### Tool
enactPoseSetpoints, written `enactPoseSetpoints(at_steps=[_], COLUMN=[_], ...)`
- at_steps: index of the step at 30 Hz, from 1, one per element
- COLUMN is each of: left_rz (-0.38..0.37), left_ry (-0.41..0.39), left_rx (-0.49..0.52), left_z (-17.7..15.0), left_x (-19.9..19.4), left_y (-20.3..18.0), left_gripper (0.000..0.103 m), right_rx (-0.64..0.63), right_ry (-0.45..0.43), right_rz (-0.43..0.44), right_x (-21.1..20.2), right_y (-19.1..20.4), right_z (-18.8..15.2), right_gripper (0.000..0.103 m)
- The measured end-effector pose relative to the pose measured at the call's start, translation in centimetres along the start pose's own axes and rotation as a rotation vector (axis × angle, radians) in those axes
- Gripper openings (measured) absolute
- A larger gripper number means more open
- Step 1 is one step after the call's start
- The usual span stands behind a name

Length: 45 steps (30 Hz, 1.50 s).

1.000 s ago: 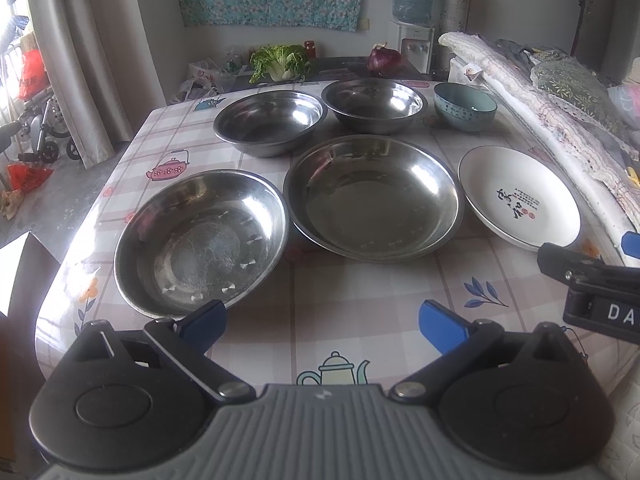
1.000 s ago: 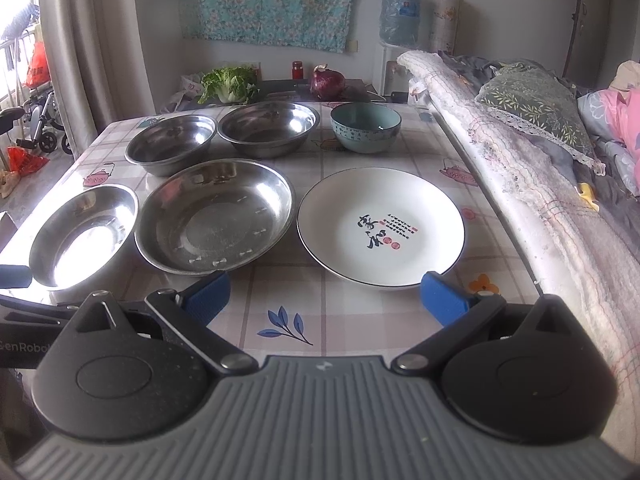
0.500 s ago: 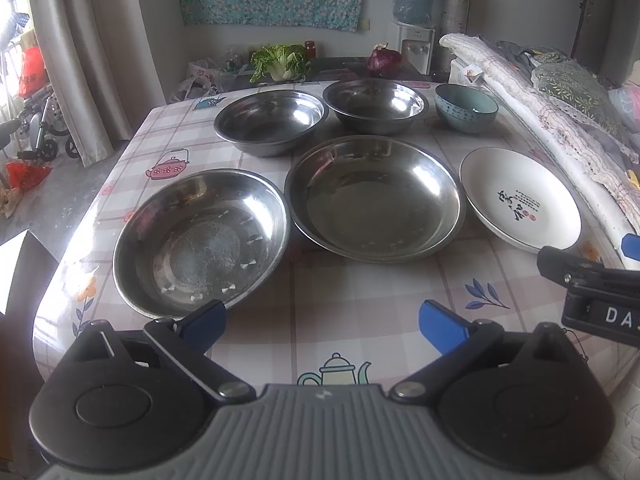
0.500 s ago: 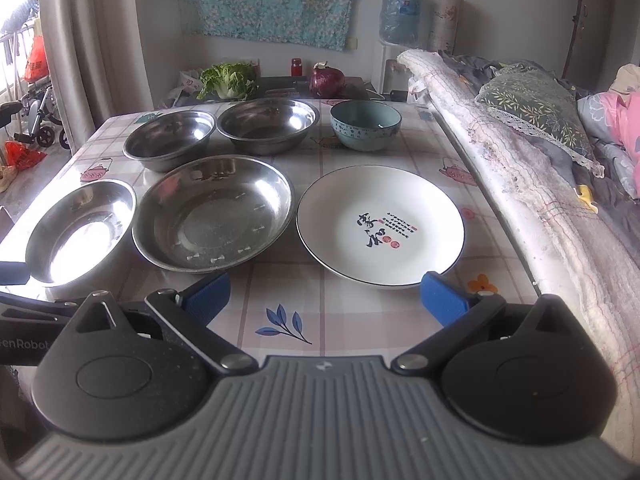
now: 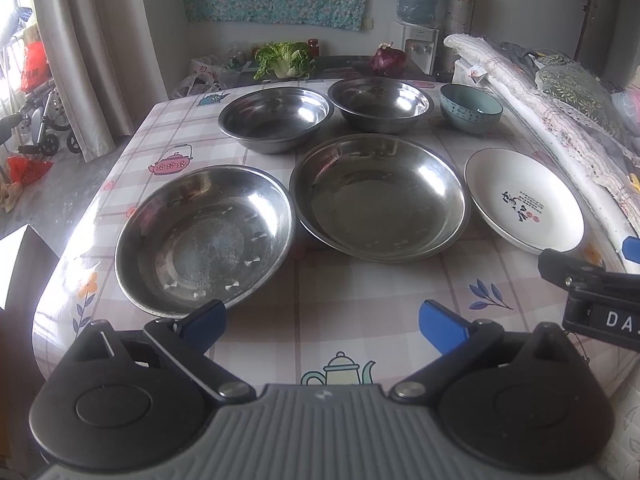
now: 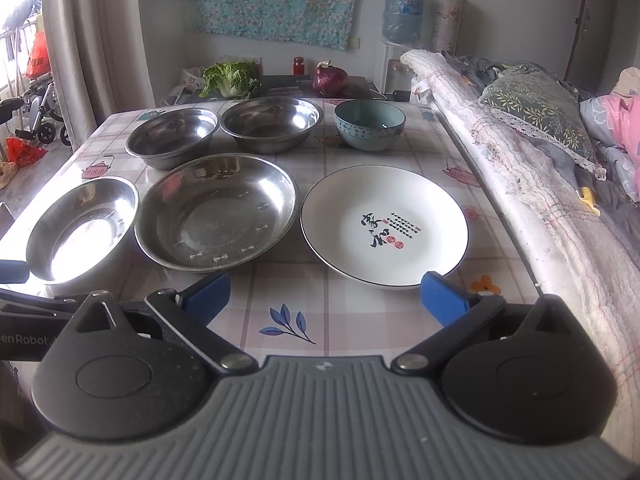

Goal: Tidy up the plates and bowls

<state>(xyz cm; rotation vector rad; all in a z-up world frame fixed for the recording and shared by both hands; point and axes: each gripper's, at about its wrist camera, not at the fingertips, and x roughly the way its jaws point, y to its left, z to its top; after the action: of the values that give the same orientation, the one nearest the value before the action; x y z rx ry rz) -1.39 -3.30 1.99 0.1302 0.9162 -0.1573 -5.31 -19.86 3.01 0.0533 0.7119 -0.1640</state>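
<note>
Plates and bowls: six pieces spread singly on table (image 5: 360, 320), none stacked | left gripper (image 5: 322, 322), right gripper (image 6: 325, 294) spread wide, empty | judged: not begun

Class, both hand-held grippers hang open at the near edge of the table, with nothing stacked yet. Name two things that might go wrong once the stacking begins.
1. The white ceramic plate with black calligraphy lies near the table's right edge; a clumsy pinch by the right hand-held gripper might push it off and break it.
2. The two shallow steel pans sit rim to rim; lifting one with the left hand-held gripper could drag the other along.
</note>
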Motion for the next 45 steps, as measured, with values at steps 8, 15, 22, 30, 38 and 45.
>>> enactPoseSetpoints(at_steps=[8,15,22,30,38,45], left_rz=[0.0,0.006,0.019,-0.016,-0.128,-0.017], left_ry=[0.002,-0.001,-0.079,-0.155,-0.136,-0.182], left_rx=[-0.002,0.002,0.027,0.026,-0.02,0.029], left_z=[-0.1,-0.2,1.9,6.4,9.2,11.9], left_x=[0.1,0.4,-0.4,-1.0,0.8,3.0], left_y=[0.2,0.5,1.7,4.1,5.6,6.2], left_gripper=[0.103,0.103,0.103,0.103,0.103,0.103], right_rx=[-0.001,0.003,-0.008,0.072,0.085,0.115], right_ry=[0.002,0.006,-0.031,-0.201,-0.231,-0.194], right_rz=[0.0,0.006,0.031,0.132,0.239,0.361], right_x=[0.1,0.3,1.2,1.8,3.8,8.0], right_y=[0.2,0.0,-0.2,-1.4,-1.4,0.4], right_z=[-0.1,-0.2,1.6,5.3,7.1,10.2], right_gripper=[0.102,0.102,0.102,0.102,0.102,0.102])
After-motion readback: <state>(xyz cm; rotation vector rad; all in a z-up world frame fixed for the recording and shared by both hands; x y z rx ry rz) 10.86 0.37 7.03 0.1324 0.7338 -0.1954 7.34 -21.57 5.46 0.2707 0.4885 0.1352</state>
